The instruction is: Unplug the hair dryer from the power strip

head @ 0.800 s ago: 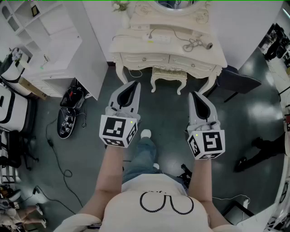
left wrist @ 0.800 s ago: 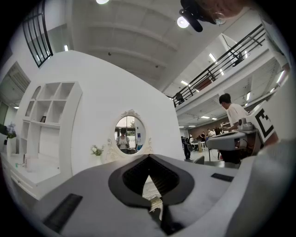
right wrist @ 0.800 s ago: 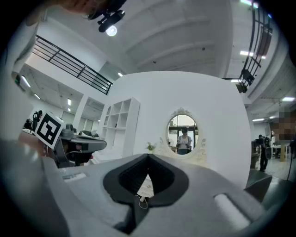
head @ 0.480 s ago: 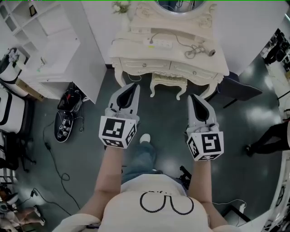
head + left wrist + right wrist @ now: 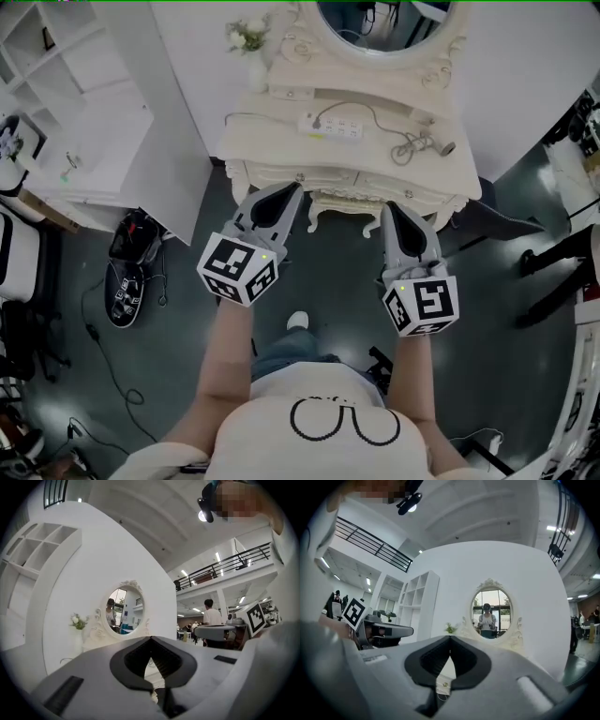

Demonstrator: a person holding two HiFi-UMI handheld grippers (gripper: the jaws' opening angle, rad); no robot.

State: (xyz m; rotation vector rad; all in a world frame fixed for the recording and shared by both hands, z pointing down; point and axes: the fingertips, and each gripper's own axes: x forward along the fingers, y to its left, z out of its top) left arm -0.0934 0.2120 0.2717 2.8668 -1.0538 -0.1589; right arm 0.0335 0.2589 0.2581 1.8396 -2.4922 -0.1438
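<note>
Two grey handheld grippers, left [image 5: 286, 193] and right [image 5: 392, 214], are held level before a cream carved tabletop [image 5: 272, 150], jaws closed and empty. On it lies a white power strip [image 5: 334, 125], from which a dark cord [image 5: 410, 145] is run to what seems a small grey hair dryer [image 5: 446, 148]. If the cord is tugged, the unheld strip may be dragged off.

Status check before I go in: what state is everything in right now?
left gripper, shut, empty.
right gripper, shut, empty.
hair dryer, lying on the dressing table, plugged in.
power strip, one plug seated.
drawers, closed.
</note>
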